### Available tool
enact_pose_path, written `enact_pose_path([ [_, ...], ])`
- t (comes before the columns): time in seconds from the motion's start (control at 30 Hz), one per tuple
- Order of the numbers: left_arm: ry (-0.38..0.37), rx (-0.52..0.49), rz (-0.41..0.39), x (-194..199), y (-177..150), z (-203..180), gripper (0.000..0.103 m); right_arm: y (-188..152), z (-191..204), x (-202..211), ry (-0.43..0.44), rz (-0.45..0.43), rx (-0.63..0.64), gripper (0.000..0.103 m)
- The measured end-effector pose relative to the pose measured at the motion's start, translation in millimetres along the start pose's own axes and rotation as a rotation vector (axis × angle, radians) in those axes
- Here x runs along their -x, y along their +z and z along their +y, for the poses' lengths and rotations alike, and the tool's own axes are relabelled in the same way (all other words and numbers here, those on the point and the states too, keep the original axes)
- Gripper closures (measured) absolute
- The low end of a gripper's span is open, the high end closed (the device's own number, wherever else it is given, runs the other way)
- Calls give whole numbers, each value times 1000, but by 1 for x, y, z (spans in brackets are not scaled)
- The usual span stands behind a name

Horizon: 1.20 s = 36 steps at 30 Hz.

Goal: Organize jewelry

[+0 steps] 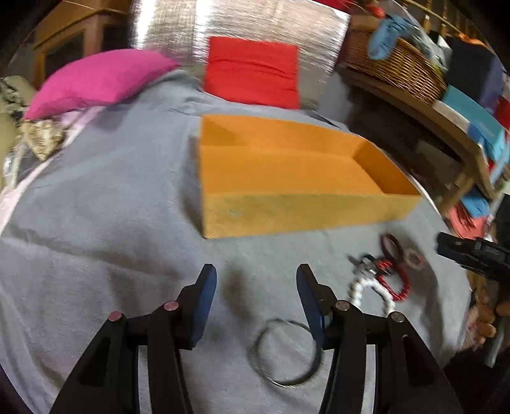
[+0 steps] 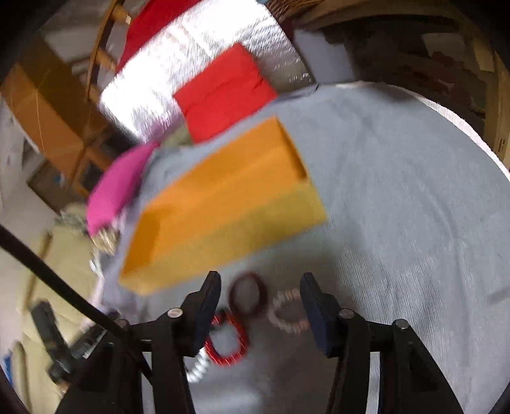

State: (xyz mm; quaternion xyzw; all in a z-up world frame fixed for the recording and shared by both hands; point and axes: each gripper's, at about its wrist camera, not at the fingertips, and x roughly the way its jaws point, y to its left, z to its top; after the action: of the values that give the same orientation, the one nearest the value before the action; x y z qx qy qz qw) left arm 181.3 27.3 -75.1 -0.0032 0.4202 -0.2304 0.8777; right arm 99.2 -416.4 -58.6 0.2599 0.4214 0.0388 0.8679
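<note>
A thin silver bangle [image 1: 284,353] is seen lying flat on the grey cloth [image 1: 111,223] of the worktop, just below and between the fingers of the left tool [image 1: 256,286], partly hidden behind the right-hand finger. The left tool is held wide apart, with nothing between its blue pads [image 1: 204,305], and is angled down over the cloth toward the orange box [image 1: 296,207].

To the right of the left tool, a small cluster of jewelry is spread near the box's front wall: a white beaded bracelet [image 1: 373,291], a bright red beaded bracelet [image 1: 395,280] touching it, a dark red bangle [image 1: 390,246] and a small pale ring-shaped bracelet [image 1: 414,259]. The pieces are blurred, so finer detail cannot be told.

In the right wrist view, the right tool [image 2: 259,301] is also held wide, empty, and hung just above the same cluster. The dark red bangle [image 2: 248,293] and the pale bracelet [image 2: 288,310] are framed between its fingers; the bright red bracelet [image 2: 228,340] and the white beads [image 2: 197,366] lie beside and partly under its left finger.

The orange box [image 2: 223,207] is open-topped, with inner dividers forming compartments. Behind it, a red cushion [image 1: 251,71], a pink cushion [image 1: 95,79] and a silver foil sheet [image 1: 271,22] are seen, and a wicker basket [image 1: 398,70] stands on a shelf at the right.
</note>
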Motion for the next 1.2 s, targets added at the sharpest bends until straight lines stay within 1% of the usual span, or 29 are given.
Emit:
enact_pose_path([
  [0.03, -29, -5, 5, -1, 0, -4, 50, -3, -1, -3, -6, 14, 0, 51],
  [0.07, -59, -8, 6, -2, 1, -9, 50, -4, -2, -6, -4, 29, -9, 56],
  [0.1, -82, -9, 8, -3, 2, -12, 50, -5, -4, -8, 4, 35, -21, 59],
  [0.13, -112, -10, 13, -6, 4, -18, 50, -4, -6, -9, 16, 35, -37, 59],
  [0.23, -158, -15, 41, -17, 6, -34, 50, -2, -7, -12, 54, 43, -73, 59],
  [0.33, -190, -32, 78, -31, 4, -54, 50, -2, -7, -19, 48, 66, -102, 59],
  [0.5, -197, -58, 119, -52, 5, -80, 50, 2, -3, -32, 63, 97, -136, 59],
  [0.63, -193, -66, 124, -65, 6, -92, 50, 7, 1, -32, 80, 76, -129, 59],
  [0.7, -193, -88, 121, -68, 7, -97, 53, 11, 6, -38, 76, 82, -112, 59],
  [0.77, -192, -112, 124, -70, 6, -102, 62, 15, 12, -47, 67, 98, -95, 59],
  [0.8, -190, -124, 129, -71, 5, -104, 64, 16, 12, -51, 64, 107, -90, 59],
  [0.87, -190, -135, 139, -74, 3, -105, 71, 20, 16, -63, 47, 126, -72, 59],
  [1.03, -213, -134, 147, -76, 4, -106, 77, 21, 20, -85, -21, 177, -27, 59],
  [1.07, -217, -133, 147, -76, 4, -106, 80, 20, 22, -87, -34, 178, -12, 60],
  [1.13, -219, -134, 149, -76, 4, -106, 85, 18, 28, -86, -66, 172, 32, 67],
  [1.2, -211, -134, 154, -78, 5, -106, 85, 14, 32, -87, -102, 170, 70, 87],
])
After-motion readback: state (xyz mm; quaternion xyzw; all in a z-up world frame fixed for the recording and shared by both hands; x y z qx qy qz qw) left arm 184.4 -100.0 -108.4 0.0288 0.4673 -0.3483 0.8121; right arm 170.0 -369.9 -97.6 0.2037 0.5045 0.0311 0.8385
